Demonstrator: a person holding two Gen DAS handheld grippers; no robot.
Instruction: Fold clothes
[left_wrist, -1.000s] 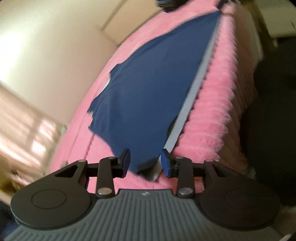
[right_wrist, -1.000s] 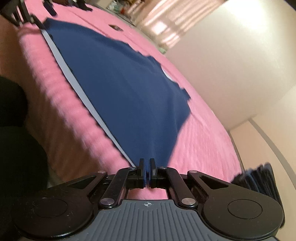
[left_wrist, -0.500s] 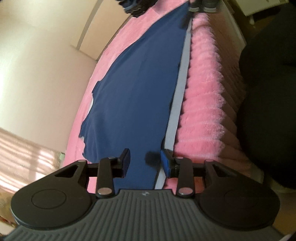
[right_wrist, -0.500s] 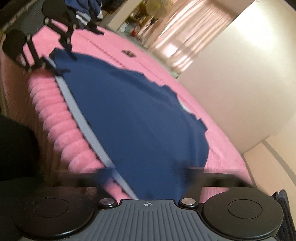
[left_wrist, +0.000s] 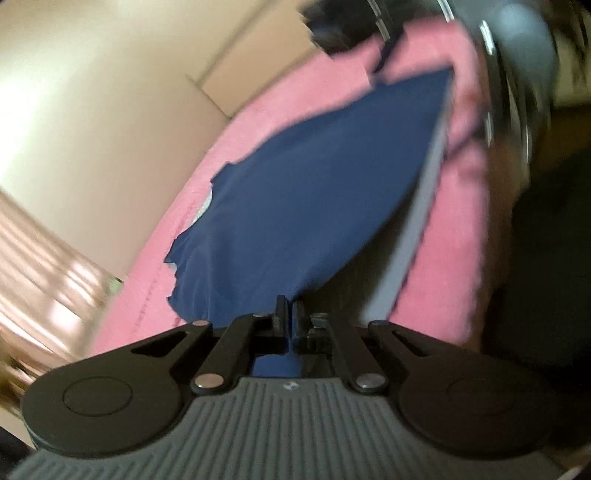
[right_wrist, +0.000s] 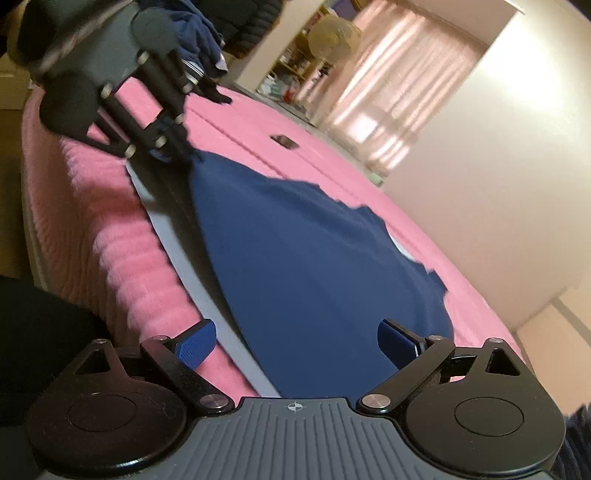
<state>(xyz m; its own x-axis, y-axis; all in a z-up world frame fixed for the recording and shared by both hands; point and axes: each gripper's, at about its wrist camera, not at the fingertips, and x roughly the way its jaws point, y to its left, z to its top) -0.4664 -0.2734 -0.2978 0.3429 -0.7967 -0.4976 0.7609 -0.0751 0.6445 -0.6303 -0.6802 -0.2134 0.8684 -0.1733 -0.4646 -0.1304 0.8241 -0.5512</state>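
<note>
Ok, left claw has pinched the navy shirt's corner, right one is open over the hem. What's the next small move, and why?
Probably close the right claw on the hem of the navy blue cotton T-shirt. Its jaws stand wide open over that near corner, while the left claw is shut on the other corner, lifted off the pink fluffy blanket. Both corners need holding before folding.

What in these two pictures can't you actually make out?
- Left wrist view: right gripper smeared by motion blur at the top.
- Left wrist view: shirt corner hidden inside the left gripper.
- Right wrist view: small dark thing on the pink cover, too small.
</note>
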